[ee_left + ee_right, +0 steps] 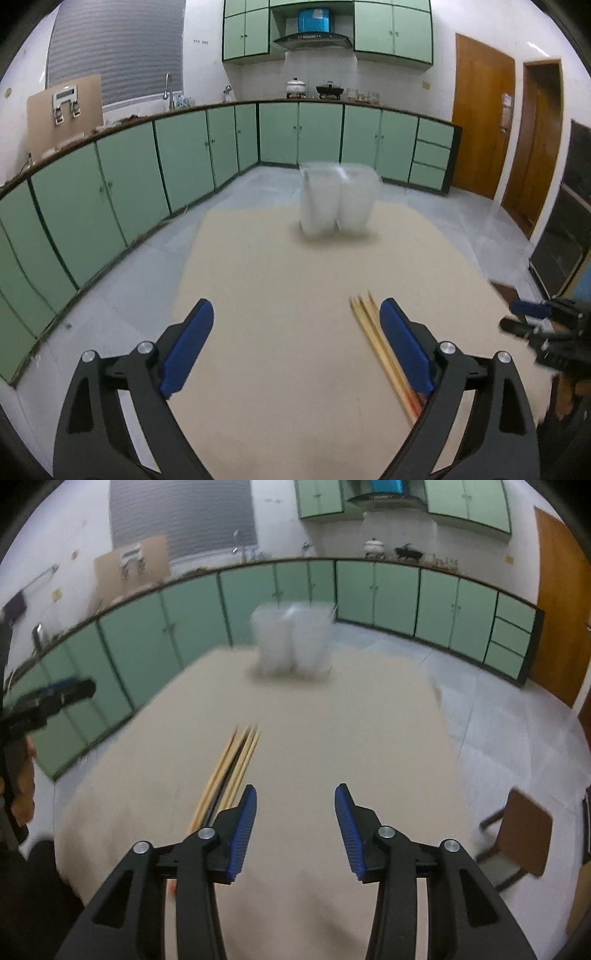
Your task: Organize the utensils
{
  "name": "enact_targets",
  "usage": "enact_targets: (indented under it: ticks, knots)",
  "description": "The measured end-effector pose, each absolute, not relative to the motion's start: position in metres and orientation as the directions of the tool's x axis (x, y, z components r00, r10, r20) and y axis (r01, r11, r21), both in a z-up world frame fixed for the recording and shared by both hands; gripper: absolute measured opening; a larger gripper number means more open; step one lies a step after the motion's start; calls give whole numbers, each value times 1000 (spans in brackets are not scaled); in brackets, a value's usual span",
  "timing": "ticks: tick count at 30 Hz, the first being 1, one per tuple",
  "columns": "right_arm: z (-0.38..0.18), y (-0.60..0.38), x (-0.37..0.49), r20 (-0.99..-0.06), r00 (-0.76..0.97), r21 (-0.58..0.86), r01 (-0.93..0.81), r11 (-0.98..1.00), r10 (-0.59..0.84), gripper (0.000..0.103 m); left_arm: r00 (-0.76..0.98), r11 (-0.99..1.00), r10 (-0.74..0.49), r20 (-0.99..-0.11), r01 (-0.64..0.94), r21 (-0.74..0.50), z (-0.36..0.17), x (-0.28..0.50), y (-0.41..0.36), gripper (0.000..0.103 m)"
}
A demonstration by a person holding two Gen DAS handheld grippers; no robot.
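I can read no text, label or number anywhere. The paper on the door (506,109) and the panel on the cardboard (65,96) are too blurred to make out.

The chopsticks (373,339) are seen to be pale, smooth wood. The holder (338,199) is made of frosted, translucent plastic. A matt beige surface is shown on the counter (295,295). Ribbed blue pads (242,834) are carried on matt black plastic arms with shiny metal pivots.
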State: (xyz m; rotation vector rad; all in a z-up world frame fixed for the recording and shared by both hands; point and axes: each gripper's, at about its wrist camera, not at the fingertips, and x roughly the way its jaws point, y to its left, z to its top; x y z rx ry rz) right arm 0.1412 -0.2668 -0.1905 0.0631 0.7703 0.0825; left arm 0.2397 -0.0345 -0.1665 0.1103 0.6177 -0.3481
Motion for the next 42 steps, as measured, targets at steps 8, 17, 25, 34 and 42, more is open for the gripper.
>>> enact_targets:
  ticks: [8,17,25,34,42]
  knots:
    - [-246,-198,93,-731,670,3,-180,984,124,43,708,941,-309,-635,322,-99,-222,168,-18,89]
    - [-255,-231,116,-744,663,58,-56,997,80,44,669,920,-353,-654,375,-113,-243,159,-37,89]
    - [-257,-256,96,-738,671,66,-35,997,72,45,602,874,-356,-715,486,-25,-281,157,-93,89]
    - [-261,-249,101,-728,682,53,-43,998,68,50,607,900,-289,-740,436,7,-296,174,-95,89]
    - [-261,-247,110,-727,683,46,-58,997,73,51,607,902,-296,-737,432,-7,-292,174,-92,85]
